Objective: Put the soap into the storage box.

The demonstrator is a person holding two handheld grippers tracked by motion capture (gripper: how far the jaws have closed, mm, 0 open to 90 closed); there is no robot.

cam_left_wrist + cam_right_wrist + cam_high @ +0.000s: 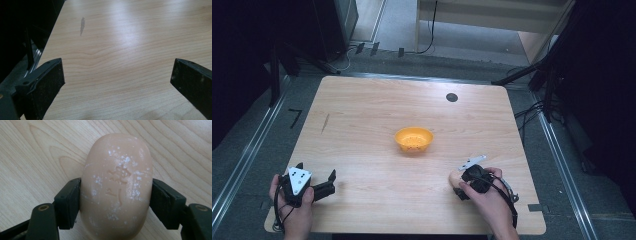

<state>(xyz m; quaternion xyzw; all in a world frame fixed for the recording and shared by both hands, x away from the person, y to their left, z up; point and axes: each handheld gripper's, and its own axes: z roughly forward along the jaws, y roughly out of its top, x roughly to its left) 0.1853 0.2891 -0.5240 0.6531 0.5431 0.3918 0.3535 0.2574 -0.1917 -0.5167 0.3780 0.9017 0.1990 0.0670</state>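
Near the table's front right edge, the right gripper (460, 181) has its 2 jaws pressed against the long sides of a peach soap (116, 187), which lies flat on the table (362, 130). From the right gripper view, both pads sit at the bar's waist, level with the stamped mark, and wood shows all around it, so the soap seems not yet lifted. A good grasp here likely means squeezing evenly and lifting straight up, since a rounded bar dusted with white flecks could slip or pivot if pinched off centre. An orange bowl (413, 139) stands well apart at mid-table, a plausible destination. At the front left corner, the left gripper (324, 184) rests low with jaws wide apart on nothing, clear of the path.
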